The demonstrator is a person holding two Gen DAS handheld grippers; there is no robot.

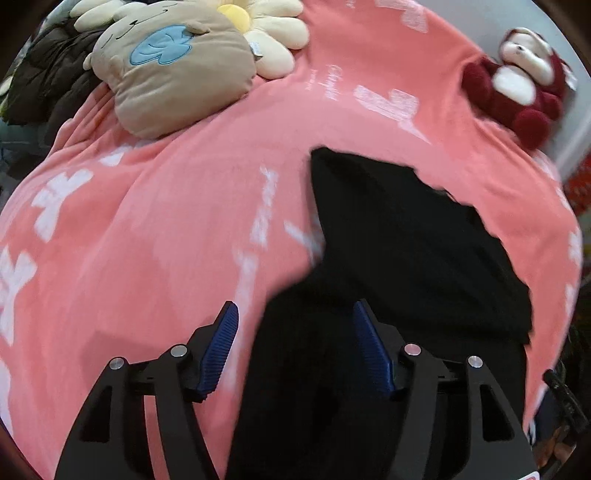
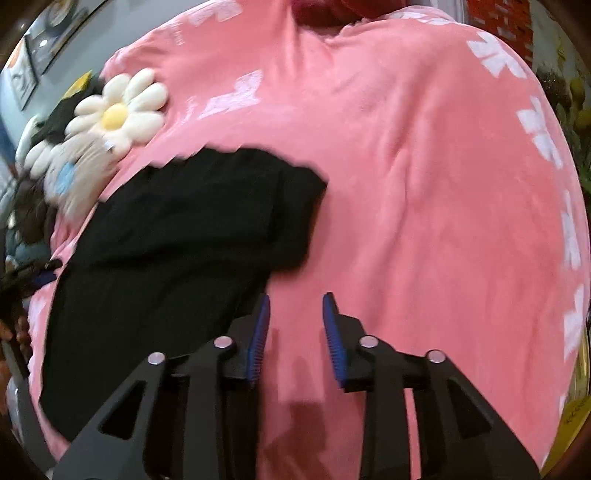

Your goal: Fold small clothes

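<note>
A black garment point(image 1: 399, 266) lies partly folded on a pink blanket point(image 1: 155, 229). My left gripper point(image 1: 293, 314) is open, its blue-padded fingers point(image 1: 221, 343) standing over the garment's near left edge with nothing between them. In the right wrist view the same black garment point(image 2: 184, 236) lies to the left. My right gripper point(image 2: 295, 306) is open and empty over bare pink blanket point(image 2: 424, 221), just right of the garment's near edge. The views are blurred.
A tan plush cushion point(image 1: 170, 70) and a cream daisy cushion point(image 1: 273, 33) lie at the blanket's far left, beside a dark jacket point(image 1: 48, 85). A red and white plush toy point(image 1: 524, 85) sits at the far right. The daisy cushion point(image 2: 122, 110) shows left in the right wrist view.
</note>
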